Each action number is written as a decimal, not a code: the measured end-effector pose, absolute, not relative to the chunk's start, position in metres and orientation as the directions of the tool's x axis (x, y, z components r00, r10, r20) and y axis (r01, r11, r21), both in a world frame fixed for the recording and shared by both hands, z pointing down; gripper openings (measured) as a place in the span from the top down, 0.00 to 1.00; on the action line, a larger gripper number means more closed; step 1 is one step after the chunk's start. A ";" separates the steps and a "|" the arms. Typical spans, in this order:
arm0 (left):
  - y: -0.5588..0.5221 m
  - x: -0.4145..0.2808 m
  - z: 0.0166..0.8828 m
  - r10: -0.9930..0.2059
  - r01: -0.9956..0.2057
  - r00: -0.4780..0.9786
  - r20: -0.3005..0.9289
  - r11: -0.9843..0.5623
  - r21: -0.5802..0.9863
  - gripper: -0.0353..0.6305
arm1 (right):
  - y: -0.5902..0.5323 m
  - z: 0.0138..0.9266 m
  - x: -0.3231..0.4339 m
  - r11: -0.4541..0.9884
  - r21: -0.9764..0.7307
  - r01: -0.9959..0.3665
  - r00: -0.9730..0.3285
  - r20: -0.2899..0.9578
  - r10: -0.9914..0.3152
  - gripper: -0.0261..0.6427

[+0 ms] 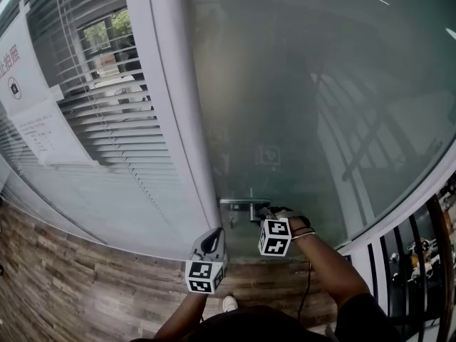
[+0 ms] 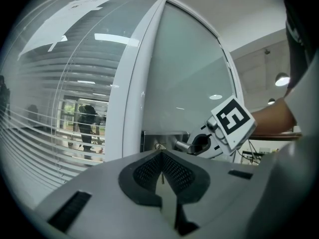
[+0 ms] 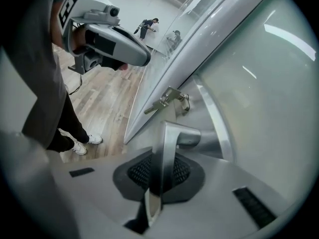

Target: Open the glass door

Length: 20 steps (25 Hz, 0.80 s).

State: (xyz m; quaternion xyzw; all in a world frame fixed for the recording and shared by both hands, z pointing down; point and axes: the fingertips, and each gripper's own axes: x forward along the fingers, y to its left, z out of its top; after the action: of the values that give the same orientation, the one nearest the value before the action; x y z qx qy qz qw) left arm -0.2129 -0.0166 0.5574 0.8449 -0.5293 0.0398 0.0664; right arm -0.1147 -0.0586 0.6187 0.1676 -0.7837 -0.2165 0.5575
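A: Where is the handle now, and what holds it?

B: The handle (image 1: 246,204) sits low at the left edge of the glass door (image 1: 313,98), just right of the white frame (image 1: 167,120). The right gripper (image 1: 265,214) is clenched on it. In the right gripper view the metal bar stands between the pads (image 3: 137,172), and they press on it. The left gripper (image 1: 211,237) is closed on nothing and hangs near the frame, left of the handle.

A: Which way does the handle point?

B: Its long axis lies along the door face, about level as I judge. The round neck is at the left, near the key (image 2: 158,146). The free end points right, toward the person's right arm. So the gripper holds the bar along its length, not across it.

A: What can go wrong from here?

B: I think the smooth metal may slide out of the pads when the bar is turned down, because the grip runs along it. If the bar goes down only partly, the latch may stay in, and a pull will only strain the grip. I cannot tell which way the door swings. If it comes toward the person, its edge could hit the left gripper. I also cannot tell whether it is locked.
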 end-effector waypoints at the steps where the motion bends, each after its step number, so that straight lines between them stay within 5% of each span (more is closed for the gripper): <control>1: -0.017 -0.214 0.558 -0.889 -0.900 0.436 0.139 -0.431 0.070 0.94 | -0.058 0.619 -0.116 0.859 0.512 -0.019 -0.325 0.809 -0.489 0.93; 13: -0.021 -0.199 0.559 -0.871 -0.882 0.471 0.144 -0.466 0.065 0.94 | -0.057 0.618 -0.119 0.888 0.457 -0.043 -0.393 0.810 -0.436 0.94; 20: -0.016 -0.192 0.568 -0.857 -0.873 0.487 0.170 -0.484 0.064 0.94 | -0.053 0.616 -0.130 0.905 0.402 -0.136 -0.572 0.714 -0.403 0.94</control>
State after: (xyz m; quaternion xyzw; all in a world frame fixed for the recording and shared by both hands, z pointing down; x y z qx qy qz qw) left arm -0.1925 -0.0158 0.5682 0.8594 -0.5031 0.0572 0.0709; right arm -0.1302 -0.0530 0.6156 0.1544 -0.8731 -0.1533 0.4362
